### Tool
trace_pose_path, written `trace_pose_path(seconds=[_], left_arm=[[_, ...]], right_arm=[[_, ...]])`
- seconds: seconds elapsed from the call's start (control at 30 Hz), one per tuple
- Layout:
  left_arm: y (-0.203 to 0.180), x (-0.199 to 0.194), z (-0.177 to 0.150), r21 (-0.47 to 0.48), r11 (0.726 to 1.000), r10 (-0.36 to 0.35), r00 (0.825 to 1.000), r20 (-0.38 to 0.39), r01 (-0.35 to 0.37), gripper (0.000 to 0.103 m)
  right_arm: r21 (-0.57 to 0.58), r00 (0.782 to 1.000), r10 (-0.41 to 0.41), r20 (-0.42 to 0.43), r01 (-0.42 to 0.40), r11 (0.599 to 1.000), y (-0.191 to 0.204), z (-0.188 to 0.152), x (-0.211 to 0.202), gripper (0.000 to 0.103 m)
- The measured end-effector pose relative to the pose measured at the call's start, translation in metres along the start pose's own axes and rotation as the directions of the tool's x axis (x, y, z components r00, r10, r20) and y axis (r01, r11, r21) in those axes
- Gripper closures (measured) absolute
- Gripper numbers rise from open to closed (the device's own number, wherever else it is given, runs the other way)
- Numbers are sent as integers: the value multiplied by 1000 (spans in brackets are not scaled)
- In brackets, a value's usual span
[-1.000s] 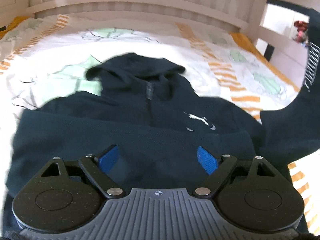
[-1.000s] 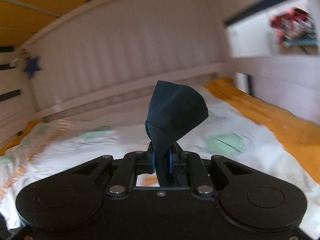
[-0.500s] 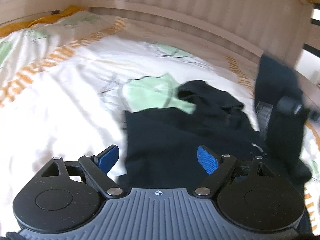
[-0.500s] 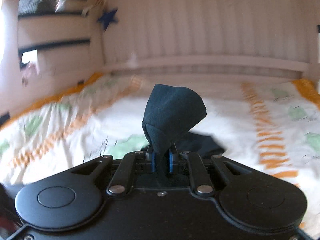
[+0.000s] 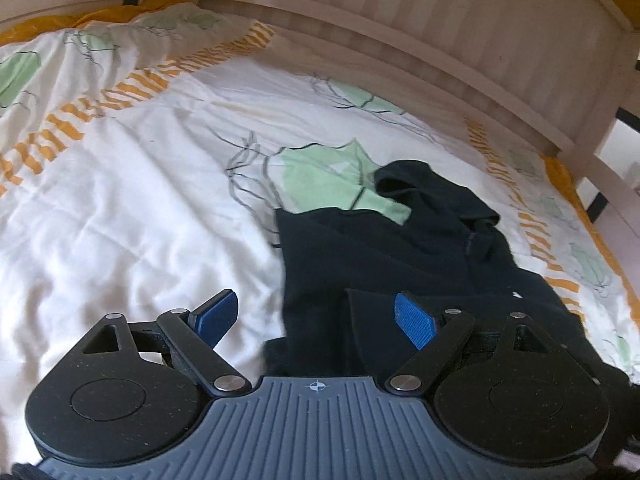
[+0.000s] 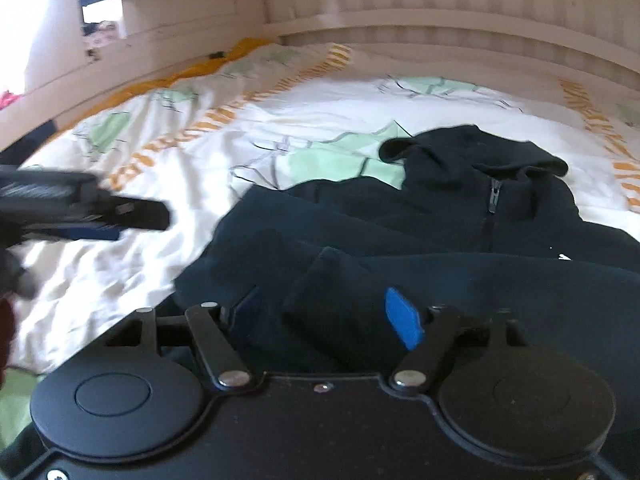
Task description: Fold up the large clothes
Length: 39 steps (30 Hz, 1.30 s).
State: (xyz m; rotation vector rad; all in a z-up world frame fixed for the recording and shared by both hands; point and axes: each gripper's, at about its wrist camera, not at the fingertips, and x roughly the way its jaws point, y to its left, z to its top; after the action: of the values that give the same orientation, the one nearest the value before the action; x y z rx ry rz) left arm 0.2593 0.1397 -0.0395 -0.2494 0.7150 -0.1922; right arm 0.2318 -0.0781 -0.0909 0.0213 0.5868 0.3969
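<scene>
Lying spread on the bed's duvet (image 5: 120, 208): navy zip hoodie (image 5: 400, 264), hood (image 6: 476, 152) pointing toward the white slatted bed frame (image 5: 460, 40), zipper (image 6: 494, 196) facing up. Appearing already partly folded, with a sleeve cuff (image 6: 340, 292) laid across the chest so that the garment narrows before the next fold.

Hovering over the hoodie's near left edge: left claw (image 5: 316, 316), fingers spread wide, blue pads (image 5: 216, 316) gripping nothing. Straddling the boundary between fabric and duvet, one pad over white bedding, the other over dark cloth. Pointing forward along the bed toward the bed frame, tilted slightly down. Judged to be positioning for a pick at the garment's side edge.

Hovering low over the folded sleeve: right claw (image 6: 324, 316), fingers likewise apart, nothing between them, cuff lying just ahead of the opening. Aiming forward and down across the chest toward the hood.

Showing at the left of the right wrist view as a blurred dark shape above the duvet: left claw again, clear of the cloth.

Remaining, by judgement: folding the body in half; watching for the loose sleeve sliding off during that lift.
</scene>
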Motion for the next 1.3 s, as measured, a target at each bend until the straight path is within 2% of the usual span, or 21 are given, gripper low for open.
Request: trace_pose_path(seconds=[0.2,0.37,0.47,0.53,0.63,0.7,0.8,0.87,0.97,1.07,1.17,1.3], left_arm=[[-26,17,-9,47,998,-34,999,-34,36,17],[-39,44,-21,84,996,17,995,-97,-9,17],[-41,56,-27,123,991,59,992,-110,-46,17],[-44,61,-30,168,983,89,990,-109,-69,17],[-46,64,-33,199,977,103,989,-104,-81,17],[-45,68,-35,203,976,108,988,-107,-84,16],[-48,72,-34,225,968,134,986,-100,-108,16],[-49,73,-33,232,966,142,985,-100,-115,16],[-48,73,-31,219,969,137,985,-106,-112,17],[-47,71,-30,210,972,129,986,-110,-104,17],[-45,69,-28,196,977,114,986,-117,-90,17],[-43,67,-26,150,988,68,990,-126,-48,17]], right_arm=[[30,999,-14,34,13,999,-21,-9,-24,30],[76,989,-132,64,127,989,-60,-23,-51,30],[157,972,-226,61,214,964,-94,-35,-65,30],[254,963,-267,28,252,934,-119,-45,-74,30],[381,960,-274,49,236,894,-147,-58,-98,30],[404,949,-308,60,259,877,-156,-61,-113,30],[436,946,-310,90,243,866,-167,-59,-123,30],[435,945,-314,93,245,867,-171,-56,-123,30],[404,956,-279,95,219,888,-168,-53,-113,30],[339,976,-220,8,204,919,-162,-58,-89,30],[313,983,-163,-90,183,932,-155,-73,-72,29],[234,976,-198,-88,213,949,-142,-80,-73,29]])
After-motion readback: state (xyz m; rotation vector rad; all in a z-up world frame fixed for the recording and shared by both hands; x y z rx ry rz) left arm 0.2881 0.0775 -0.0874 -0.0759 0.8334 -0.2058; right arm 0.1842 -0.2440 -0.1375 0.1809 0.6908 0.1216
